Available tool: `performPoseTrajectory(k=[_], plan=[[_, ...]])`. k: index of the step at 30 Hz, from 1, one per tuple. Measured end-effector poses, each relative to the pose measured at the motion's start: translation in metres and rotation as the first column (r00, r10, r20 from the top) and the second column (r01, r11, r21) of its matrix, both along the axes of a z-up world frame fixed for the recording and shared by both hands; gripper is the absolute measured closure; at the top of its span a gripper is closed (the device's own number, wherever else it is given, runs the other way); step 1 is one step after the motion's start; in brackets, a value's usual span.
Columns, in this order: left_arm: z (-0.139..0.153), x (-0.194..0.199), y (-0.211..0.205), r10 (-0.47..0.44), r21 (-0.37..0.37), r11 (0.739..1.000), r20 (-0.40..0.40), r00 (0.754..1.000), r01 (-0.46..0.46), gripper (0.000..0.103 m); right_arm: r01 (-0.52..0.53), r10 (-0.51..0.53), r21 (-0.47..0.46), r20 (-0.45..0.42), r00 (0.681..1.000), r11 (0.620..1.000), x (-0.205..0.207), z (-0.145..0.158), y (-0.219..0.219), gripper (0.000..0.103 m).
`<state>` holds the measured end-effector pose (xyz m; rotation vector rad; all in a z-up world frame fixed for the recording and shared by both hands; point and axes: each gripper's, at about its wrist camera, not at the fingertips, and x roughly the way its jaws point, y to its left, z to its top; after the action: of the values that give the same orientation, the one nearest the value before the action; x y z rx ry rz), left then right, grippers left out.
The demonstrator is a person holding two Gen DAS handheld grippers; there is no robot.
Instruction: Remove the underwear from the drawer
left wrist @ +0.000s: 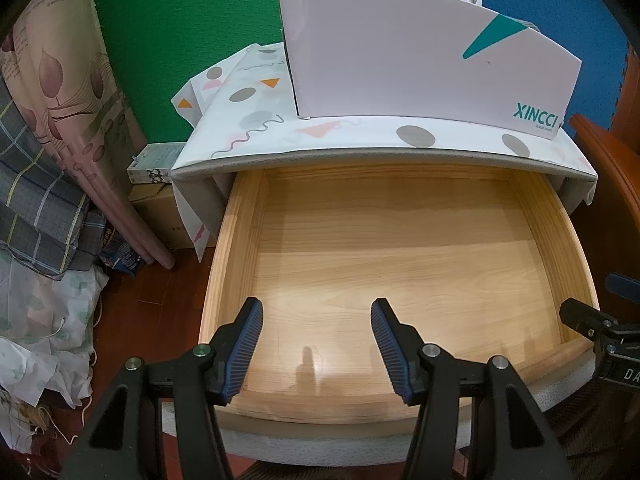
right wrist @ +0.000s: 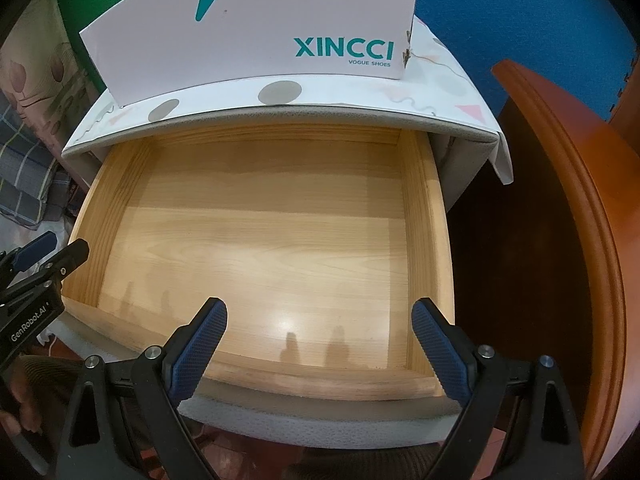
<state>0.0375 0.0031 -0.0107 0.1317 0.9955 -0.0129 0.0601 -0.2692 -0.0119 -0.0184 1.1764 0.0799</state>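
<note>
A white shoe box (right wrist: pixel 248 32) reading "XINCCI VOGUE SHOES" is sitting above the pulled-out wooden drawer (right wrist: pixel 256 240); left claw (left wrist: pixel 317 350) and right claw (right wrist: pixel 320 354) are hovering released, grasping nothing.

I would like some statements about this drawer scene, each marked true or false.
1. The drawer is pulled open. True.
2. Underwear lies in the drawer. False: only its bare wooden bottom shows.
3. A white shoe box stands on the cabinet top. True.
4. The left gripper holds a cloth. False: nothing is between its fingers.
5. The right gripper is open over the front of the drawer. True.
6. The wall behind the box is all red. False: it is green and blue.
</note>
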Motion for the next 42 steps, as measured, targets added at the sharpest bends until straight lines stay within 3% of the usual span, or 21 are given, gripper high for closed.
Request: performPoseTrajectory(k=[42], plan=[[-0.0008,-0.0020,-0.0031,-0.011,0.016,1.000,0.000,1.000,0.011,0.045,-0.004,0.004,-0.002,-0.001,1.000,1.000,-0.0004,-0.0004,0.0008,0.011]])
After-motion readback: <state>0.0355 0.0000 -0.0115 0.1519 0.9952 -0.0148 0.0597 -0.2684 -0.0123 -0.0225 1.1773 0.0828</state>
